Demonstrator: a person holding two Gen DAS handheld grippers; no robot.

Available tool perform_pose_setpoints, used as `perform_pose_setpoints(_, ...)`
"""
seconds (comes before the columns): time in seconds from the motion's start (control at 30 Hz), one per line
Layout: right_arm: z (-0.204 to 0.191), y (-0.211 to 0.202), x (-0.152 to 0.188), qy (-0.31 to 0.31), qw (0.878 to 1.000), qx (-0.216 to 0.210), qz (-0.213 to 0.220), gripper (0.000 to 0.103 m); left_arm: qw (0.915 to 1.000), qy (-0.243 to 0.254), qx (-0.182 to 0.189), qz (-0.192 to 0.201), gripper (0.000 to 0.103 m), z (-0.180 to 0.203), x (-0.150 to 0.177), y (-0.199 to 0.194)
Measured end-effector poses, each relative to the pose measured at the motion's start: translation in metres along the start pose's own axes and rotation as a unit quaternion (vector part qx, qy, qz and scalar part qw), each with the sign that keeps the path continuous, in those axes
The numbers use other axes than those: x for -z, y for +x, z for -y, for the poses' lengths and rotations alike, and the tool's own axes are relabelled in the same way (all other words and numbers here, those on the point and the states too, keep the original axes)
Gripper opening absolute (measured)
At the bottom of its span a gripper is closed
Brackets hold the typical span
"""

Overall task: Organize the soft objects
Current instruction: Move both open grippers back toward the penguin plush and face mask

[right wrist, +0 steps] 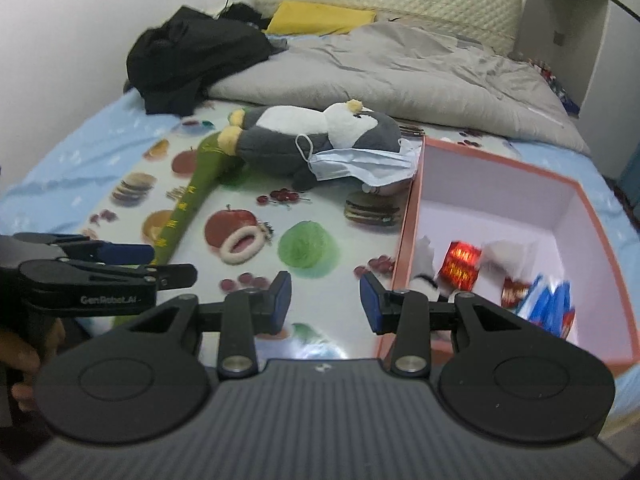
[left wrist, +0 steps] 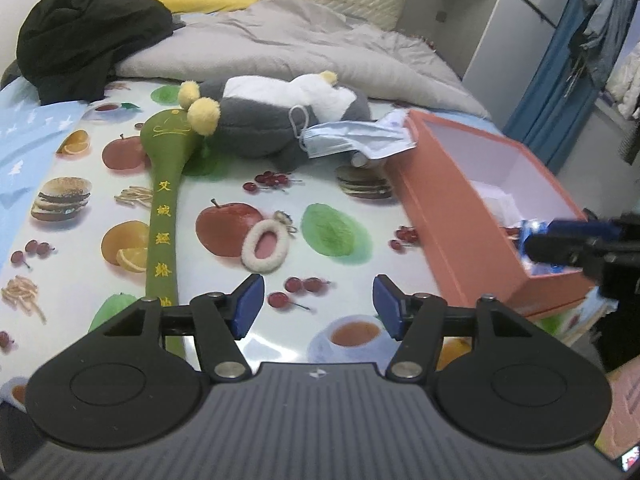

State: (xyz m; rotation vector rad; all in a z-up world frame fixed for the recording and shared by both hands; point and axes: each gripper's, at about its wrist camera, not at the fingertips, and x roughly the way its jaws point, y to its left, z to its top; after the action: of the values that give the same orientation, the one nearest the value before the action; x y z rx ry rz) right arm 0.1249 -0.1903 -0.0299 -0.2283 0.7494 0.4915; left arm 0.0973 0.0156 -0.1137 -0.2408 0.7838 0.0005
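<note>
One plush penguin [left wrist: 280,120], one face mask [left wrist: 352,138] — one scrunchie [left wrist: 265,249], one box [left wrist: 472,236].

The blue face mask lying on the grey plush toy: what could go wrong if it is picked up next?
1. The thin blue face mask drapes over the grey-and-white plush penguin, so an open hand-held gripper may pinch plush too.
2. Its edge touches the orange cardboard box rim; pulling might snag there.
</note>
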Motion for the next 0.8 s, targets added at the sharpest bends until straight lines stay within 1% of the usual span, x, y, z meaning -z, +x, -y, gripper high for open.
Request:
perform_pose_setpoints(0.13, 0.010, 0.025, -0.019, -0.027, 1.000, 0.005, -0.008, 0.042, 0.9999, 0.004, -0.008, -0.010, 0.072, -0.007, -0.006, 0.031)
perform_pose_setpoints(0.17, 0.012, 0.033, -0.025, -0.036, 0.999, 0.005, -0.012, 0.048, 0.9999, 0.003, -0.009, -0.014, 0.072, -0.010, -0.007, 0.039)
perform_pose_setpoints(0.2, 0.014, 0.040, -0.030, -0.043, 0.999, 0.003, -0.014, 0.062, 0.9998, 0.003, -0.011, -0.018, 0.072, -0.012, -0.008, 0.048)
perform_pose_setpoints(0.27, 0.016, 0.054, -0.039, -0.060, 0.998, 0.001, -0.016, 0.075, 0.9995, 0.004, -0.017, -0.026, 0.073, -0.014, -0.011, 0.064)
perform_pose_setpoints(0.37, 0.017, 0.078, -0.051, -0.093, 0.995, 0.002, -0.025, 0.075, 0.9990, 0.006, -0.040, -0.017, 0.073, -0.018, -0.015, 0.084)
perform_pose_setpoints(0.47, 0.019, 0.104, -0.064, -0.118, 0.992, -0.002, -0.035, 0.075, 0.9992, 0.007, -0.036, -0.017, 0.073, -0.022, -0.021, 0.102)
perform_pose_setpoints(0.53, 0.021, 0.121, -0.071, -0.139, 0.989, -0.005, -0.040, 0.075, 0.9987, 0.020, -0.041, -0.022, 0.073, -0.023, -0.024, 0.115)
perform_pose_setpoints(0.6, 0.021, 0.140, -0.080, -0.167, 0.985, 0.002, -0.046, 0.075, 0.9982, 0.028, -0.046, -0.028, 0.073, -0.025, -0.026, 0.128)
perform_pose_setpoints(0.73, 0.021, 0.176, -0.095, -0.213, 0.975, 0.003, -0.055, 0.075, 0.9981, 0.029, -0.044, -0.033, 0.073, -0.032, -0.031, 0.149)
perform_pose_setpoints(0.8, 0.020, 0.195, -0.102, -0.240, 0.969, 0.002, -0.064, 0.075, 0.9980, 0.031, -0.040, -0.038, 0.073, -0.035, -0.033, 0.157)
